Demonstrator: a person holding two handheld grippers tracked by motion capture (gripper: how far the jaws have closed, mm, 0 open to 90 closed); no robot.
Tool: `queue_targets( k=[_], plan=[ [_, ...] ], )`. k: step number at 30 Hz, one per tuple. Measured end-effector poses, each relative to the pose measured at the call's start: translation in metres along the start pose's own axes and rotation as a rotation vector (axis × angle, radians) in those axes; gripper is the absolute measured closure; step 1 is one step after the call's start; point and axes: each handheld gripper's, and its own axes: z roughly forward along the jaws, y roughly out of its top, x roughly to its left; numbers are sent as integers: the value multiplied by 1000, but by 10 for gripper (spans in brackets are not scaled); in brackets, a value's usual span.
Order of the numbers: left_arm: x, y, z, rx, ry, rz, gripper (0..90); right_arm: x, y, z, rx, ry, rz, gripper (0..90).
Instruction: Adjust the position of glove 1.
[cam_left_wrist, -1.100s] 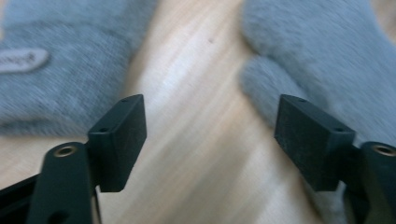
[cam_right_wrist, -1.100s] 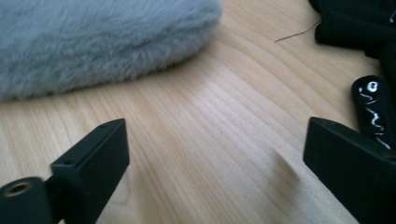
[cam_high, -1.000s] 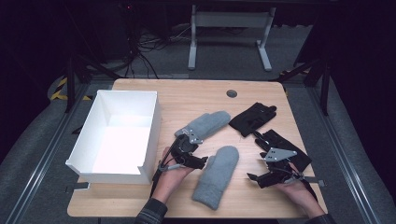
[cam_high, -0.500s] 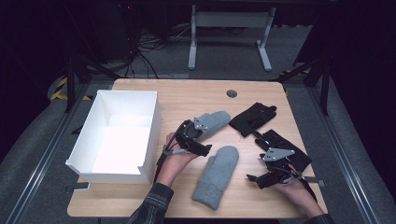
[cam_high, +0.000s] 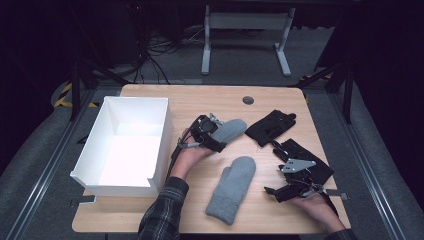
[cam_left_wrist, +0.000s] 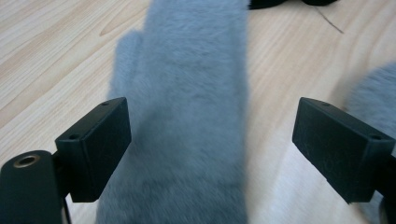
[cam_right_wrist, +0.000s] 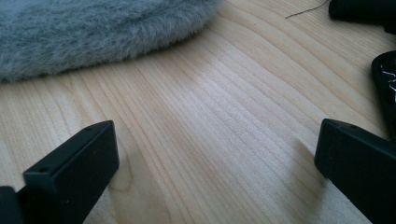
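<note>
Two grippers are at work over the tabletop (cam_high: 190, 97). The left gripper (cam_high: 216, 134) hangs over the cuff end of the farther grey mitten (cam_high: 231, 129), near the middle of the tabletop. In the left gripper view its jaws stand wide apart and have just been opening; the mitten (cam_left_wrist: 187, 121) lies between them, running away from the camera, and neither pad presses on it. One jaw sits at the mitten's edge, the other well clear of it over bare wood.

The right gripper (cam_high: 276, 192) rests low at the near right of the tabletop, held in the person's right hand (cam_high: 315, 207). Its jaws are spread wide with only wood grain between them. Ahead of them in the right gripper view lies the nearer grey mitten (cam_right_wrist: 93, 28), apart from both jaws; in the high view this mitten (cam_high: 232, 187) lies at a slant between the two hands.

Farther right lie two black gloves: one (cam_high: 272, 126) just beside the farther mitten's tip, the other (cam_high: 302, 155) under and behind the right gripper. A white open box (cam_high: 162, 130) stands at the left, close beside the left hand (cam_high: 192, 155).
</note>
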Motion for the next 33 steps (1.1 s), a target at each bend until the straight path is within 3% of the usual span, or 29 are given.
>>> queue_targets(
  k=[2, 9, 10, 15, 21, 28, 33],
  plan=[
    [7, 2, 7, 27, 18, 0, 102, 0, 0, 0, 0, 0, 0, 0],
    [21, 2, 11, 10, -2, -42, 220, 0, 0, 0, 0, 0, 0, 0],
    [22, 1, 12, 9, -5, -48, 295, 0, 0, 0, 0, 0, 0, 0],
    [26, -1, 13, 12, -27, -57, 435, 0, 0, 0, 0, -2, 2, 0],
    [23, 1, 6, 6, -19, -37, 780, 0, 0, 0, -1, -3, 2, 0],
    [18, 4, 0, 4, -24, -42, 836, 0, 0, 0, -1, -3, 3, 0],
    [13, 6, -11, 5, -39, -88, 836, 0, 0, 0, 0, -5, 3, 0]
  ],
)
